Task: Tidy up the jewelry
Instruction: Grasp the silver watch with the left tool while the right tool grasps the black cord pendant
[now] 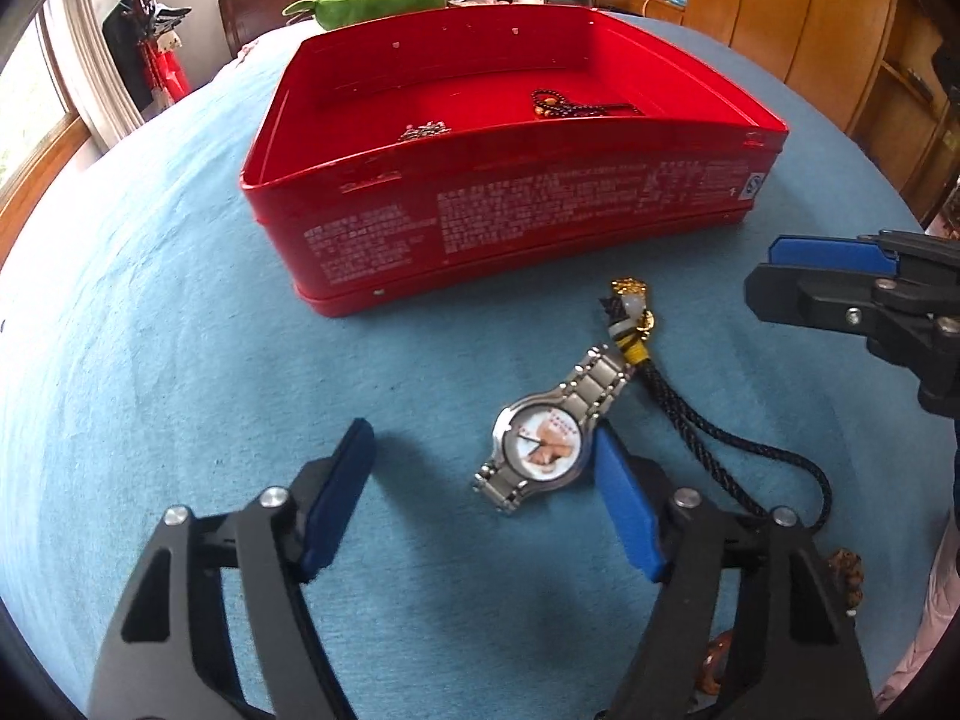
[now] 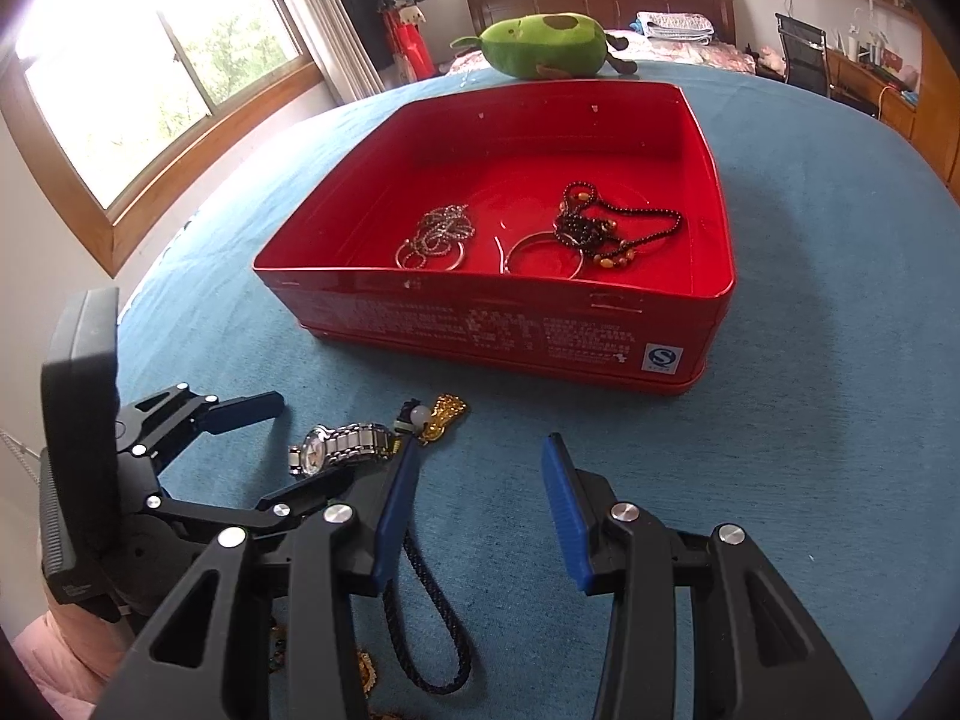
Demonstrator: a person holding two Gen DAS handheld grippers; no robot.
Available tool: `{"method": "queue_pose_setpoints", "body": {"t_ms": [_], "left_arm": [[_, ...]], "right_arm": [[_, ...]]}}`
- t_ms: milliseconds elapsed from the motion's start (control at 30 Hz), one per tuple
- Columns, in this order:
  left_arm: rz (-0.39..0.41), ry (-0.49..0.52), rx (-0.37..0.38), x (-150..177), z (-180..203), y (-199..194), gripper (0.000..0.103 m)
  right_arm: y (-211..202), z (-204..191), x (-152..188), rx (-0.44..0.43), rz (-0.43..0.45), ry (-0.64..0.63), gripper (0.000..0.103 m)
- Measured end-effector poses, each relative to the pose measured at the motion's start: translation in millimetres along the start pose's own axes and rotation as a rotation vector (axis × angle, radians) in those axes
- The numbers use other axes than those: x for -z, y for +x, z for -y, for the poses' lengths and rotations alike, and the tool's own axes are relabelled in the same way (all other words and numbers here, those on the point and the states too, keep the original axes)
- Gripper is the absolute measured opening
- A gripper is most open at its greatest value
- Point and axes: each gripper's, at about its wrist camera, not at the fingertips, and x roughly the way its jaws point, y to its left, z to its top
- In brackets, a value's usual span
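Observation:
A silver wristwatch (image 1: pixel 543 429) lies on the blue cloth, just ahead of my open left gripper (image 1: pixel 483 474), close to its right finger. It also shows in the right wrist view (image 2: pixel 336 447). A black cord with a gold and white charm (image 1: pixel 633 312) lies beside the watch; the charm shows in the right wrist view (image 2: pixel 441 417). The red tin box (image 1: pixel 510 222) stands beyond and holds a silver chain (image 2: pixel 438 234), a bangle (image 2: pixel 543 252) and a dark bead necklace (image 2: pixel 606 228). My right gripper (image 2: pixel 480 468) is open and empty in front of the box.
A green plush toy (image 2: pixel 543 48) lies behind the box. Brown beads (image 1: pixel 846 576) lie near the cloth's near right edge. The right gripper shows in the left wrist view (image 1: pixel 840 282) at the right. A window is to the left, a desk and wardrobe to the right.

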Motion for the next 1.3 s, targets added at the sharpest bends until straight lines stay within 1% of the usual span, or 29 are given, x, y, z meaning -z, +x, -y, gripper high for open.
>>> {"method": "queue_pose_setpoints", "body": {"t_ms": [33, 100, 133, 233, 300, 400, 667, 767, 900, 967, 1033, 1067, 1233, 1300], "left_arm": [[0.004, 0.004, 0.009, -0.1, 0.6, -1.2, 0.060], [0.011, 0.009, 0.032, 0.0, 2.8, -4.0, 0.037], [0.012, 0.009, 0.043, 0.2, 3.4, -4.9, 0.033], [0.013, 0.001, 0.048, 0.2, 3.6, -5.1, 0.031], [0.015, -0.008, 0.054, -0.2, 2.7, -6.0, 0.029], [0.010, -0.043, 0.066, -1.0, -2.4, -7.0, 0.029], [0.008, -0.131, 0.045, -5.0, -21.6, -9.0, 0.029], [0.006, -0.150, 0.033, -5.9, -27.2, -10.4, 0.029], [-0.002, -0.169, 0.037, -5.9, -30.5, -9.9, 0.029], [-0.004, -0.171, 0.040, -6.4, -30.8, -9.5, 0.029], [-0.005, -0.172, 0.042, -7.7, -30.9, -8.5, 0.029], [-0.006, -0.174, 0.045, -7.8, -31.7, -8.5, 0.029], [0.001, -0.184, 0.052, -6.9, -34.9, -9.4, 0.029], [0.008, -0.186, 0.056, -6.5, -35.9, -11.5, 0.029]], "right_arm": [[1.0, -0.2, 0.2, -0.001, -0.001, -0.001, 0.043], [3.7, -0.9, 0.2, -0.002, -0.005, -0.002, 0.043], [5.4, -0.9, 0.2, -0.004, -0.008, -0.002, 0.043], [8.4, 0.0, -0.3, -0.010, -0.008, 0.007, 0.043], [9.5, -0.2, -0.2, -0.018, -0.007, 0.012, 0.040], [12.6, -3.7, -1.2, -0.029, -0.012, 0.017, 0.040], [28.1, -21.7, -1.6, -0.033, -0.044, 0.015, 0.038], [36.1, -27.7, -1.6, -0.032, -0.061, 0.015, 0.038], [45.4, -31.8, -2.2, -0.013, -0.073, 0.012, 0.034], [48.6, -33.4, -3.5, 0.013, -0.065, 0.001, 0.030], [49.7, -33.7, -3.4, 0.041, -0.056, -0.012, 0.020], [50.0, -33.7, -4.1, 0.043, -0.053, -0.015, 0.018], [45.6, -31.6, -4.0, 0.034, -0.048, -0.014, 0.018], [39.9, -30.5, -2.7, 0.016, -0.043, -0.011, 0.017]]}}
